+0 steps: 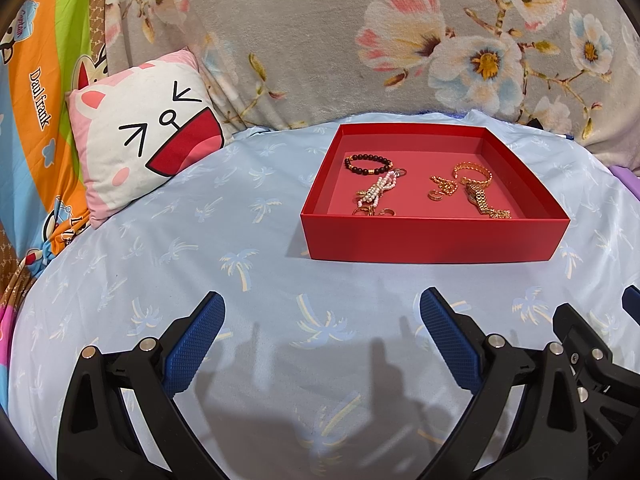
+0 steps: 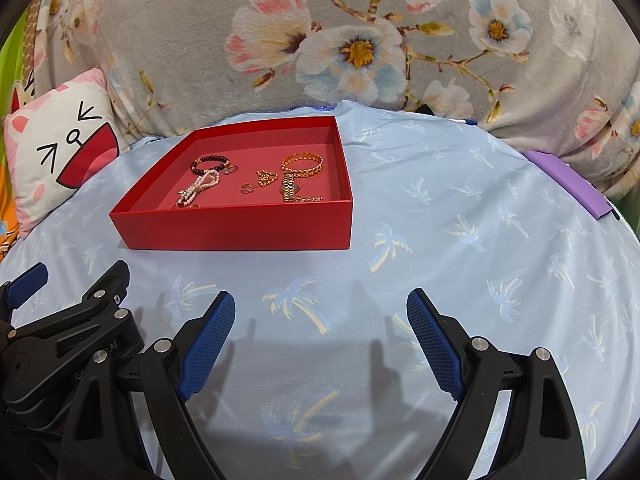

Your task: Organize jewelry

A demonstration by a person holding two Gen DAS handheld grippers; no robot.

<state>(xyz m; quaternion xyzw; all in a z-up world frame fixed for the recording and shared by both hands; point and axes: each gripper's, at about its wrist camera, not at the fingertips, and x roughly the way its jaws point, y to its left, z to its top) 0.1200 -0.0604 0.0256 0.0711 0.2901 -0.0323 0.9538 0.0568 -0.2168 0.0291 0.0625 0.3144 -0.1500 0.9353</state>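
Nearest the lens, the left gripper point(image 1: 322, 312) and the right gripper point(image 2: 320, 312) hover over the blue bed sheet point(image 2: 460, 264), fingers spread wide, nothing held.

Beyond both stands the red tray point(image 1: 436, 240), and every visible piece lies inside it. Toward its left wall sit a dark bead bracelet point(image 1: 366, 163) and a pearl strand point(image 1: 378, 191), long axis slanting from the back wall toward the front-left. Toward its right wall sit a gold bangle point(image 1: 474, 172), a gold chain point(image 1: 444, 186), and a gold watch point(image 1: 478, 196) running back to front.

No jewelry shows on the sheet outside the tray. Such a layout fits either a sorted tray or a heap awaiting arrangement; which one cannot be judged.
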